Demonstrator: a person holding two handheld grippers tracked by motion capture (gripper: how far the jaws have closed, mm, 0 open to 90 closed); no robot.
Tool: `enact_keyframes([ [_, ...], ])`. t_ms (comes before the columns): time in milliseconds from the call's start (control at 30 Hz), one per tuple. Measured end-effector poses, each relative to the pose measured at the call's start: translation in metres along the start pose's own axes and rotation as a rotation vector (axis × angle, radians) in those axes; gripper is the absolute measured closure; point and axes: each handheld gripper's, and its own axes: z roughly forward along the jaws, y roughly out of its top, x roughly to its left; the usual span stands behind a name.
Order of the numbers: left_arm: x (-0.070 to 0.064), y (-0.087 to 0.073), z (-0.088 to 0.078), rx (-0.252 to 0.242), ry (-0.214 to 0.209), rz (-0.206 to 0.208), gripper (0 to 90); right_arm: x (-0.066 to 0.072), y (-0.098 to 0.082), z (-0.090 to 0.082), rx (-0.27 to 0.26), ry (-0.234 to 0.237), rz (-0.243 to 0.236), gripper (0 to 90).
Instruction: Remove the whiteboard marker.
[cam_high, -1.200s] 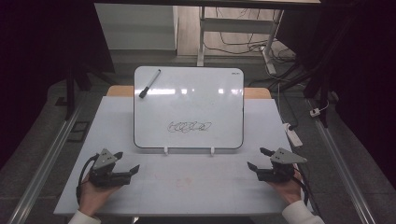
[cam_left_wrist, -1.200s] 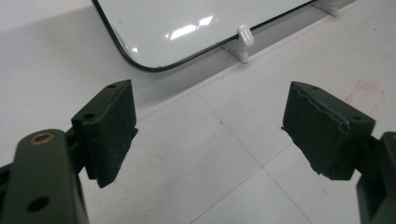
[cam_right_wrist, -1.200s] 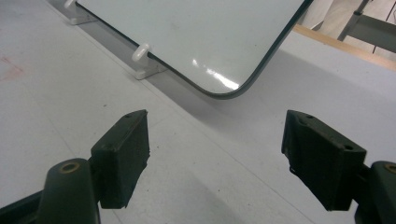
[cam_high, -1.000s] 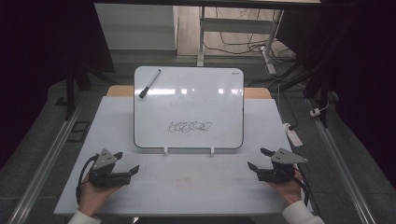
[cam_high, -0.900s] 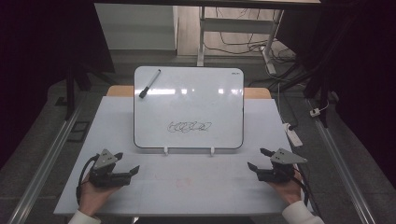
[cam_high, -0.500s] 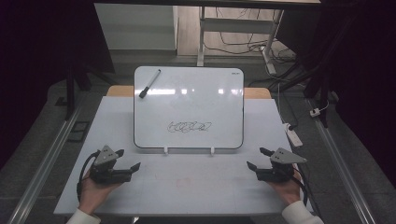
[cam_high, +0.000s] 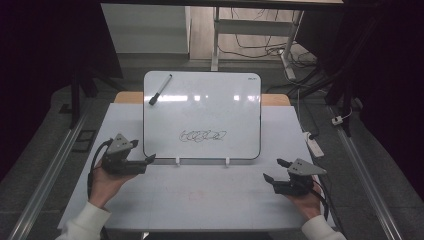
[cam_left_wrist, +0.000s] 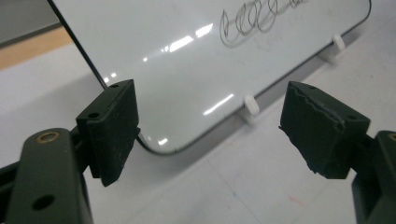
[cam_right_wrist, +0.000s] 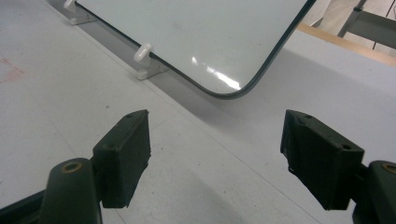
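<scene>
White gloss: whiteboard (cam_high: 202, 117), black rim, lies mid-desk, far edge past the desk's back
Desk (cam_high: 200, 200): pale grey top, wood strip showing at far edge beside the board
Scribble (cam_high: 202, 135): black loops on lower half of board, approx. centre; also seen top of left claw view (cam_left_wrist: 261, 18)
Marker (cam_high: 160, 90): black, lies on board's far-left corner, angled, cap end toward near-left
Clips: two small white pegs at board's near edge (cam_high: 177, 161), (cam_high: 227, 161); they touch the rim
Left claw (cam_high: 148, 161): released, jaws wide apart, nothing btwn them; held just beside board's near-left corner, tips almost at the rim, not touching as far as can be told
Left claw view: board's rounded corner (cam_left_wrist: 159, 93) sits btwn the two black pads, one white peg (cam_left_wrist: 251, 103) near the right pad
Right claw (cam_high: 273, 170): released, jaws wide apart, grasping nothing; on the near-right of the desk, near board's near-right corner but apart from it
Right claw view: board's rounded corner (cam_right_wrist: 224, 88) ahead of the pads, white peg (cam_right_wrist: 142, 52) to the left, bare desk under the jaws
Hands: left hand (cam_high: 105, 182) and right hand (cam_high: 302, 202) grip the claws from below, white sleeves at bottom edge
Power strip (cam_high: 314, 145): white, off desk's right side on the floor
</scene>
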Motion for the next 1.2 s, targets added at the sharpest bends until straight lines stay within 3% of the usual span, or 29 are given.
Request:
enact_keyframes([
  [333, 0.004, 0.055, 0.015, 0.004, 0.006, 0.056, 20.5, 0.000, -0.001, 0.000, 0.004, -0.015, 0.006, 24.2],
  [433, 0.006, 0.067, 0.020, 0.003, 0.027, 0.070, 20.8, 0.000, -0.001, 0.000, 0.008, -0.015, 0.006, 24.3],
  [1200, 0.033, 0.125, 0.059, 0.006, 0.170, 0.133, 26.5, -0.001, -0.004, 0.003, 0.028, -0.005, 0.011, 25.2],
])
